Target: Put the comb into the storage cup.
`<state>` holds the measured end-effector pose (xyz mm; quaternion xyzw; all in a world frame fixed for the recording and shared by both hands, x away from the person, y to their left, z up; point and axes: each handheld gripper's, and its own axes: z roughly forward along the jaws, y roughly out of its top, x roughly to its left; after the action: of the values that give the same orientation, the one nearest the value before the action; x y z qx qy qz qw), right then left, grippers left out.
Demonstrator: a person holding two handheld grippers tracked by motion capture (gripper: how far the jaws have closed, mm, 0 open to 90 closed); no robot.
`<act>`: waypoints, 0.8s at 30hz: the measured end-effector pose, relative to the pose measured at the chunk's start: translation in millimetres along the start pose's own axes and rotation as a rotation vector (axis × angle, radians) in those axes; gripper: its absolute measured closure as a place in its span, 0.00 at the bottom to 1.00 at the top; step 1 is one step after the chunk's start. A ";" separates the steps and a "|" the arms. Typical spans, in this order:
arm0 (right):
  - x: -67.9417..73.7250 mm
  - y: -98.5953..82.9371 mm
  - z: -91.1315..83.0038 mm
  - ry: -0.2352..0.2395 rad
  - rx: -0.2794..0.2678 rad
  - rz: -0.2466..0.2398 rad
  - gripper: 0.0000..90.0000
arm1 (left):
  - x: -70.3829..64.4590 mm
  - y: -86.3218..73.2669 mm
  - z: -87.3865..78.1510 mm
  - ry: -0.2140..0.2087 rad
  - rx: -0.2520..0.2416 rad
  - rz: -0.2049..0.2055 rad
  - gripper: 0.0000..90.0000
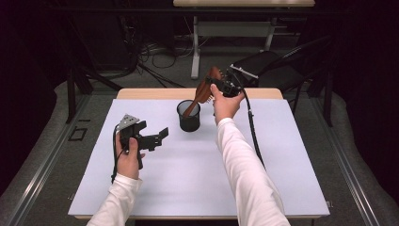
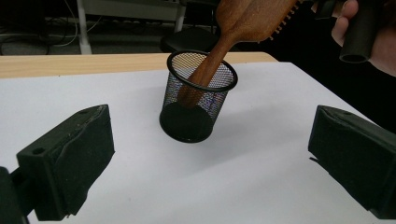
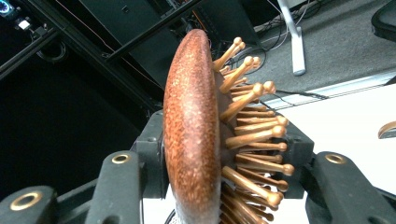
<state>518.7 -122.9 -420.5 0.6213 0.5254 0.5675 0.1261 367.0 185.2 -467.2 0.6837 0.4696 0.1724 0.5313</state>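
Note:
A wooden hairbrush (image 1: pixel 203 92) leans with its handle down inside a black mesh cup (image 1: pixel 189 116) at the middle back of the white tabletop (image 1: pixel 197 169). My right gripper (image 1: pixel 221 84) is shut on the brush head, up above the cup's right side. In the right gripper view the brush head (image 3: pixel 194 130) sits edge-on between the jaws, bristles to the right. My left gripper (image 1: pixel 154 129) hovers open left of the cup with nothing in it. Its view shows the cup (image 2: pixel 198 107) and brush (image 2: pixel 243 18) ahead between the spread jaws.
A wooden strip (image 1: pixel 155 93) runs along the table's far edge. Behind it stand a black chair (image 1: pixel 268 63) and another table's white legs (image 1: pixel 195 52), with cables on the floor. The right gripper's cable (image 1: pixel 254 132) trails over the table's right half.

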 end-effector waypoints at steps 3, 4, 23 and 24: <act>0.6 -2.2 2.2 0.000 0.000 -0.001 0.53 | 0.1 0.0 0.0 0.000 0.000 0.000 0.00; 0.7 -2.8 2.6 0.000 0.005 -0.002 0.53 | 0.1 -0.1 0.0 0.000 0.000 0.000 0.00; -6.4 -17.7 11.6 -0.008 0.024 0.014 0.53 | 1.0 -0.4 0.5 -0.001 0.003 -0.002 0.00; -6.9 -18.3 12.0 -0.009 0.023 0.015 0.53 | 1.2 -0.4 0.5 0.000 0.002 -0.002 0.00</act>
<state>520.8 -115.5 -442.1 0.6290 0.5268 0.5596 0.1169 367.8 185.9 -468.1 0.6839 0.4702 0.1714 0.5309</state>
